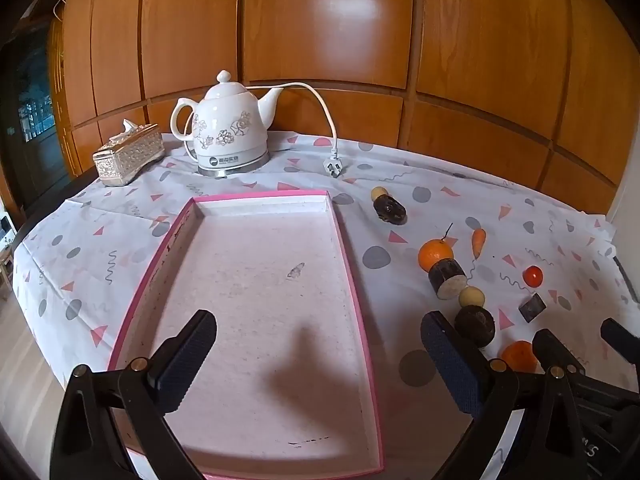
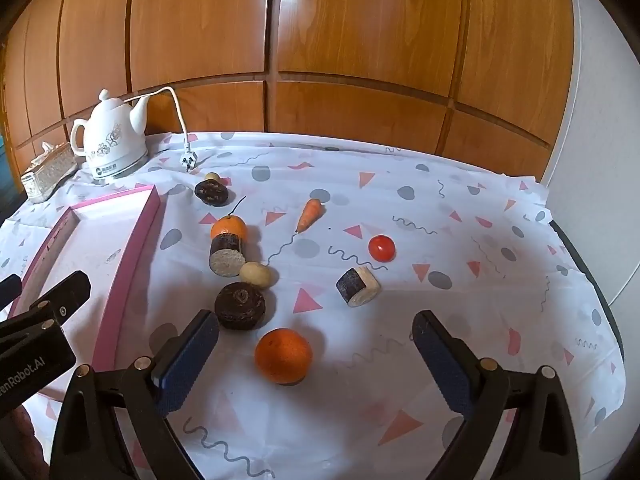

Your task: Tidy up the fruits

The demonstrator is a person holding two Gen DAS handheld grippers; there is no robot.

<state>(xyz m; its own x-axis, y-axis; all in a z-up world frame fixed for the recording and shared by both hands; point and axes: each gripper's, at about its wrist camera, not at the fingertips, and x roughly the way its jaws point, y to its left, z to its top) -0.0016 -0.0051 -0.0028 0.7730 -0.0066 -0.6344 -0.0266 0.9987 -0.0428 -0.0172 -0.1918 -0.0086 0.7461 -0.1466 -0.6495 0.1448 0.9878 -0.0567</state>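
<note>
The pink tray lies empty, and my left gripper hangs open over its near half. To its right, fruits and vegetables are scattered on the cloth. The nearest orange shows in the gap of my open right gripper, with neither pad touching it. Beyond it sit a dark round root, a pale ball, a dark cut chunk, a stemmed orange, a carrot, a tomato and another cut chunk.
A white electric kettle with a loose cord and plug stands at the back, next to a tissue box. Wooden panels close the far side. The table edge curves round on the right.
</note>
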